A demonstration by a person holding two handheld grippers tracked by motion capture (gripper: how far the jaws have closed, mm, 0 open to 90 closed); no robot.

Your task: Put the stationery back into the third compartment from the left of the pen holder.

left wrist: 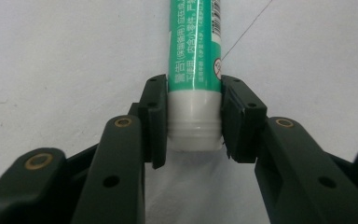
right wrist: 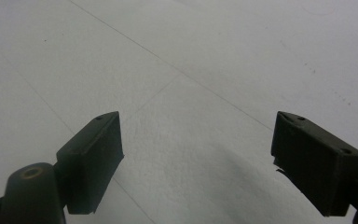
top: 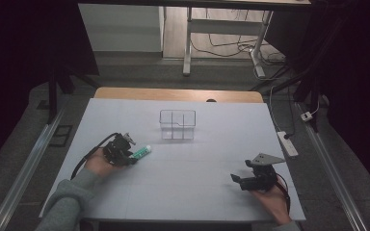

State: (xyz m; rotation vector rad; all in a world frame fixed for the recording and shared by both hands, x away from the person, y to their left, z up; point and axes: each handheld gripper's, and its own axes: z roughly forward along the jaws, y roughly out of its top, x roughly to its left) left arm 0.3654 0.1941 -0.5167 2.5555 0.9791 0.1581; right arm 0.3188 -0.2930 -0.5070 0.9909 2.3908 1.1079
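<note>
A green tube with a white cap [top: 141,152] lies on the white table [top: 197,192] at the left, pointing toward the far right. My left gripper [top: 132,156] has its two pads against the capped end of the tube [left wrist: 193,46], one on each side. In the left gripper view, the left gripper [left wrist: 194,116] holds the white cap snugly between the black pads [left wrist: 154,116]. My right gripper [top: 234,179] rests near the front right of the table. The right gripper [right wrist: 196,163] stands open, with bare table between its pads.
A clear plastic box with compartments [top: 177,124] stands at the middle back of the table. A wooden strip [top: 173,94] edges the far side. On the floor to the right lies a power strip [top: 288,143] with cables.
</note>
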